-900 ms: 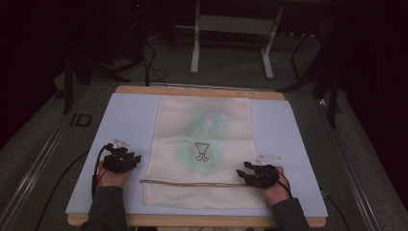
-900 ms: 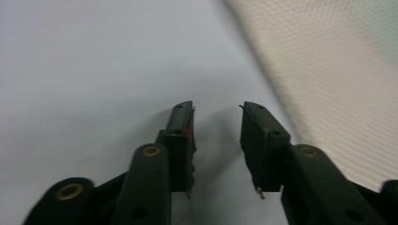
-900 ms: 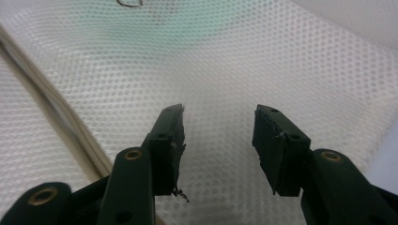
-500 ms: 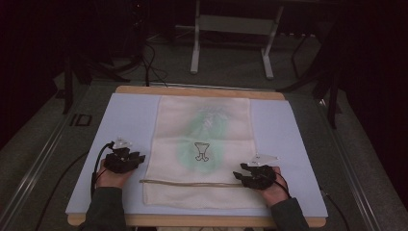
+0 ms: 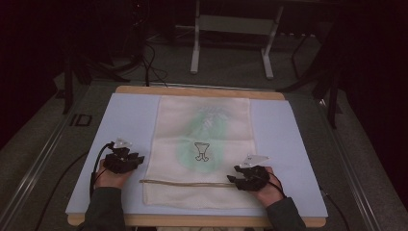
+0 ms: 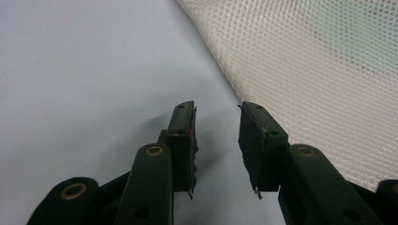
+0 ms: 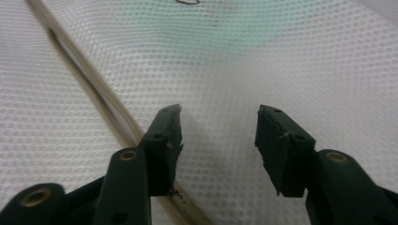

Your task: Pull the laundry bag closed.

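1. A cream mesh bag [image 5: 204, 149] lies flat on the pale blue mat [image 5: 130, 120] that covers the worktop [image 5: 199, 90]. It sits at the mat's middle, with its long sides running from near to far.
2. The bag carries a green print with a small dark outlined figure [image 5: 202, 151] at its centre.
3. A thin tan strap [image 5: 185, 182] runs left to right across the near part of the bag.
4. The left gripper [image 5: 139, 159] rests on the mat just beside the bag's left edge, held by the person's left hand [image 5: 110, 177].
5. In the left gripper view, the left gripper [image 6: 217, 123] has its jaws apart with nothing between them. Bare mat lies under the gap, and the bag [image 6: 309, 65] has its edge just at the right-hand jaw.
6. The right gripper [image 5: 232, 174] sits over the bag's near right part, at the right end of the strap, held by the right hand [image 5: 267, 190].
7. In the right gripper view, the right gripper [image 7: 219, 122] stands wide open above the mesh [image 7: 263, 61], gripping nothing.
8. In that view the strap [image 7: 94, 89] passes under the left-hand jaw.
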{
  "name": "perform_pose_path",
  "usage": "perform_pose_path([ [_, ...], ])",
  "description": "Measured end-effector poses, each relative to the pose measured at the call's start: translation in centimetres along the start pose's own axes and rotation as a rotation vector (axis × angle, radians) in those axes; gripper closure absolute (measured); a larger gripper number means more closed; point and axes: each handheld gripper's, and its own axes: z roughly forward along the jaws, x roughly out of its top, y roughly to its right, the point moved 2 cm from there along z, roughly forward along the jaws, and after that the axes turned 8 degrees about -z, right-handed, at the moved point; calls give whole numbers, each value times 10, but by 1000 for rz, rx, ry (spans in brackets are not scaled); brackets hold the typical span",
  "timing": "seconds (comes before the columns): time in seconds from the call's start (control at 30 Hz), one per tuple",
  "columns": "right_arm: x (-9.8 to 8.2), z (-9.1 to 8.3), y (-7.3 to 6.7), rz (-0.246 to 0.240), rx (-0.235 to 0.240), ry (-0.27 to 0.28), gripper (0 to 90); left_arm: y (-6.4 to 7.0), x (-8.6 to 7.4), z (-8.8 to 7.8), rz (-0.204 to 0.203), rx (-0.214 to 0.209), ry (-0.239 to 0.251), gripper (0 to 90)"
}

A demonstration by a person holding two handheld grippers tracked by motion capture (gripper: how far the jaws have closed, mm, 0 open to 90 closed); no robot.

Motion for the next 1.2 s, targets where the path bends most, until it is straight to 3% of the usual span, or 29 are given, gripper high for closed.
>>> perform_pose_path([
  [0.17,7,3,-8,-23,15,-5,532,4,0,0,35,-1,-3,642],
  [0.37,10,11,-14,-46,31,-16,553,5,0,0,46,-18,2,639],
  [0.47,14,12,-15,-46,38,-7,562,5,0,1,46,-3,-9,662],
  [0.83,25,19,-24,-78,71,-5,599,6,-1,0,71,-62,17,721],
  [1.2,41,29,-34,-131,106,-5,592,11,-1,1,112,-84,11,740],
])
